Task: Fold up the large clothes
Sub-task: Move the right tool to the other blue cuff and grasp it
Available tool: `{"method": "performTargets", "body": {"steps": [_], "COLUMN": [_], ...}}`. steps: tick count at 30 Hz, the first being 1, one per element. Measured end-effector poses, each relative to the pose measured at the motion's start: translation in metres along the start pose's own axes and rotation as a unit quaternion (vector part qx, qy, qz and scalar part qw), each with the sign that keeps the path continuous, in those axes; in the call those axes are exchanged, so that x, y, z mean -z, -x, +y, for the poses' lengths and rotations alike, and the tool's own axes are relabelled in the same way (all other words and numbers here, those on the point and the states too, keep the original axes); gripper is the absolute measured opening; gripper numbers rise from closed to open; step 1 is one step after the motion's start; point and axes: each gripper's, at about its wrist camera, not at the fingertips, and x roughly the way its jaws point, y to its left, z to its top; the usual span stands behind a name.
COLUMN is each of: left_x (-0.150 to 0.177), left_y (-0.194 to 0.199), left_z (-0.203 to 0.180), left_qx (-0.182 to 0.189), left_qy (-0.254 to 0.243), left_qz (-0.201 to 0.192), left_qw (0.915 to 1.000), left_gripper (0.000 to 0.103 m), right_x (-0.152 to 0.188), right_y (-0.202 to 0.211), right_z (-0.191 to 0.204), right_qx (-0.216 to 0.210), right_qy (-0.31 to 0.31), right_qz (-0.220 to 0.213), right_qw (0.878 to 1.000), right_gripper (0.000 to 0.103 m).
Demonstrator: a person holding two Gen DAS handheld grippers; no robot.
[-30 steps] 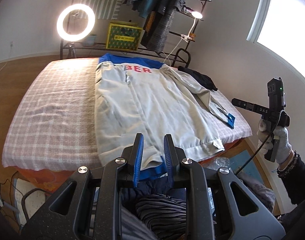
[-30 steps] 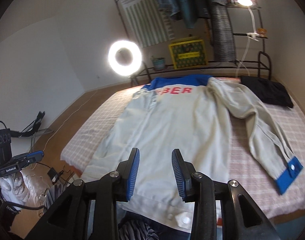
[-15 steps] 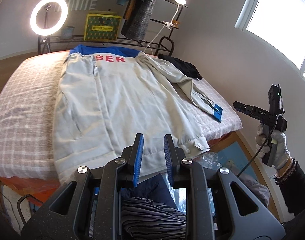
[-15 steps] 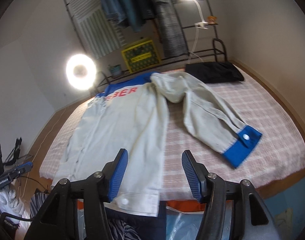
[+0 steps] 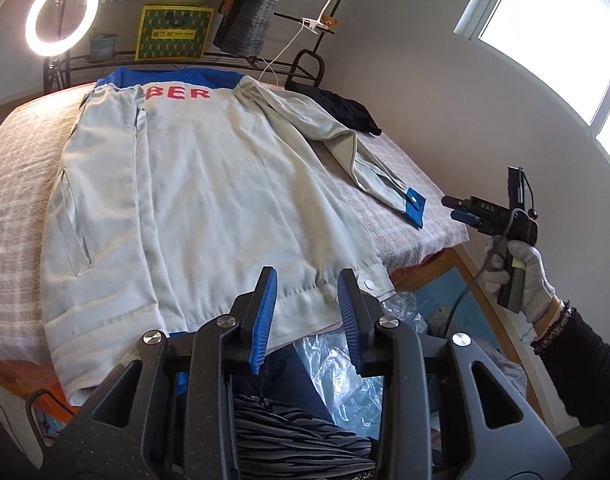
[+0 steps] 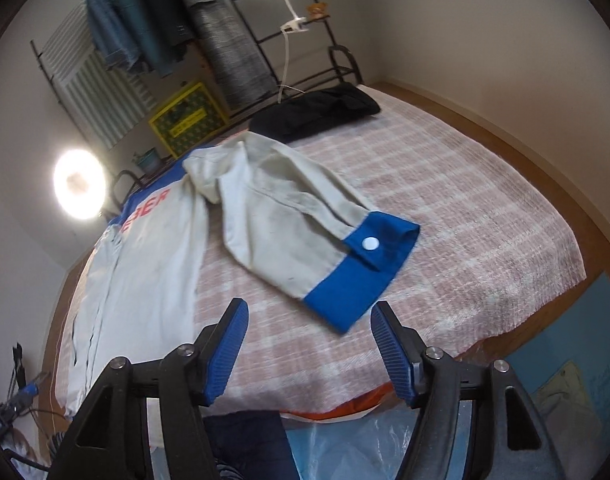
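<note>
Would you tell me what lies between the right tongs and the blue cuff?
Only bare checked bedspread, seen in the right wrist view, separates the open right tongs from the blue cuff.

Both grippers have swung toward the jacket's outstretched sleeve: the right gripper (image 6: 309, 346), jaws just widened and empty, now faces the blue cuff (image 6: 365, 270); the left gripper (image 5: 307, 300), jaws also just parted, overlooks the hem (image 5: 305, 294).
</note>
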Motion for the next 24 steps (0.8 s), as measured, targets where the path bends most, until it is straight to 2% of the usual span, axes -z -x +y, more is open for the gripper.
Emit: {"method": "performTargets", "body": {"steps": [8, 15, 19, 24], "left_x": [-0.003, -0.009, -0.012, -0.013], "left_y": [-0.015, -0.024, -0.029, -0.035], "left_z": [-0.002, 0.000, 0.002, 0.005], "left_qx": [0.004, 0.000, -0.003, -0.004], "left_qy": [0.002, 0.006, 0.008, 0.016], "left_qz": [0.012, 0.017, 0.018, 0.021], "left_qw": [0.9999, 0.9998, 0.9998, 0.9997], "left_gripper": [0.031, 0.031, 0.031, 0.031], "right_x": [-0.025, -0.042, -0.049, -0.056], "right_y": [-0.040, -0.069, -0.080, -0.090], "right_z": [-0.041, -0.061, -0.070, -0.069], "right_qx": [0.017, 0.051, 0.058, 0.062], "right_qy": [-0.073, -0.092, -0.110, -0.096], "right_qz": [0.004, 0.009, 0.009, 0.012], "right_qw": [0.997, 0.994, 0.992, 0.993], "right_gripper": [0.067, 0.067, 0.067, 0.067]}}
